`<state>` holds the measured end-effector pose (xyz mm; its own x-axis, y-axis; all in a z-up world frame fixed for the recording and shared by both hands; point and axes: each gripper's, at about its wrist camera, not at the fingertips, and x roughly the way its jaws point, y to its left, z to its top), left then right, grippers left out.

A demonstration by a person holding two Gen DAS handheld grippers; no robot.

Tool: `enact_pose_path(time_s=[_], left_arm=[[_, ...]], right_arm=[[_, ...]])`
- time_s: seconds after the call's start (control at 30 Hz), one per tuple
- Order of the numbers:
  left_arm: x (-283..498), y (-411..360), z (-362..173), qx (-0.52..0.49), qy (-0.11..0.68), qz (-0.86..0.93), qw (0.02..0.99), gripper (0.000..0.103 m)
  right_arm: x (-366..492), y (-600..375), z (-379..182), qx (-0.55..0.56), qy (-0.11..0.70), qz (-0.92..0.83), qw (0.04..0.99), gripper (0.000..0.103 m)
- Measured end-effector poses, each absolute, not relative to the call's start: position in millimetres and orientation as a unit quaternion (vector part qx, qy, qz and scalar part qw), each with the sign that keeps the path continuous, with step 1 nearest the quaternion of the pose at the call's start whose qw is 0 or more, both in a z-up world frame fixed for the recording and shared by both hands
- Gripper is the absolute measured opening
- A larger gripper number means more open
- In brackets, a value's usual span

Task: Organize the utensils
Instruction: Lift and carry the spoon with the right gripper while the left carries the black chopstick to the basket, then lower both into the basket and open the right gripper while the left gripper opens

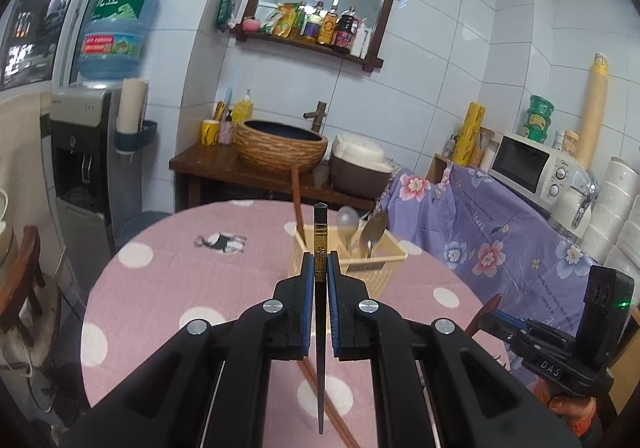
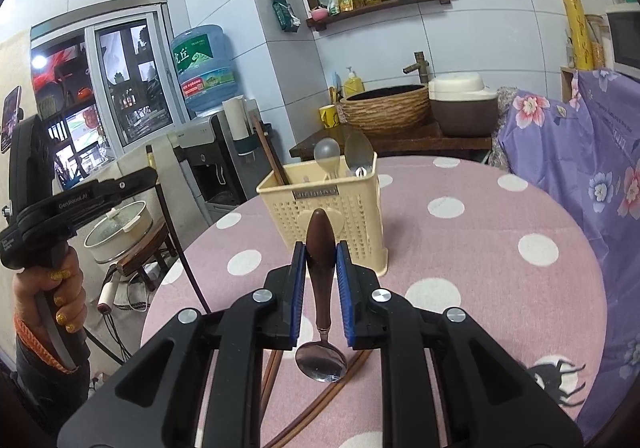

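The left gripper (image 1: 320, 268) is clamped on a black chopstick (image 1: 321, 248) with a gold-banded top, its long axis upright, blunt end up and thin tip hanging down between the arms. The right gripper (image 2: 321, 260) pinches the brown wooden handle of a metal spoon (image 2: 320, 280), handle pointing away toward the holder, bowl toward the camera and facing up. Both are held above the pink polka-dot table (image 2: 480, 232), just short of the cream utensil holder (image 2: 324, 215), which already carries a brown chopstick (image 2: 270, 155) and two spoons (image 2: 344, 157). Loose brown chopsticks (image 2: 320, 404) lie on the cloth below. The likely risks: the slim chopstick pivoting in the pads, or its tip catching the holder's rim and tipping the light basket.
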<state>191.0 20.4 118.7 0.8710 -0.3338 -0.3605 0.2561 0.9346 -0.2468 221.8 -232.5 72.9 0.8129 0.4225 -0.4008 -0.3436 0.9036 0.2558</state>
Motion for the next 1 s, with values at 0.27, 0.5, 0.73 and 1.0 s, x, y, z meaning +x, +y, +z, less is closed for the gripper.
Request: enact_pose_path(time_s=[0.27, 0.5, 0.73, 1.0], left_arm=[[230, 9, 185, -0.094, 0.161, -0.158, 0.97, 0.008], [269, -6, 230, -0.088, 0.121, -0.136, 0.979, 0.008], [304, -20, 200, -0.078, 0.129, -0.116, 0.982, 0.008], [314, -26, 133, -0.081, 0.18, -0.116, 0.973, 0.008]], right_arm=[[265, -223, 148, 0.065, 0.18, 0.196, 0.962, 0.016], [320, -206, 207, 0.046, 0.136, 0.168, 0.975, 0.016], [359, -193, 173, 0.05, 0.165, 0.149, 0.974, 0.016], [362, -184, 108, 0.042, 0.205, 0.144, 0.967, 0.016]])
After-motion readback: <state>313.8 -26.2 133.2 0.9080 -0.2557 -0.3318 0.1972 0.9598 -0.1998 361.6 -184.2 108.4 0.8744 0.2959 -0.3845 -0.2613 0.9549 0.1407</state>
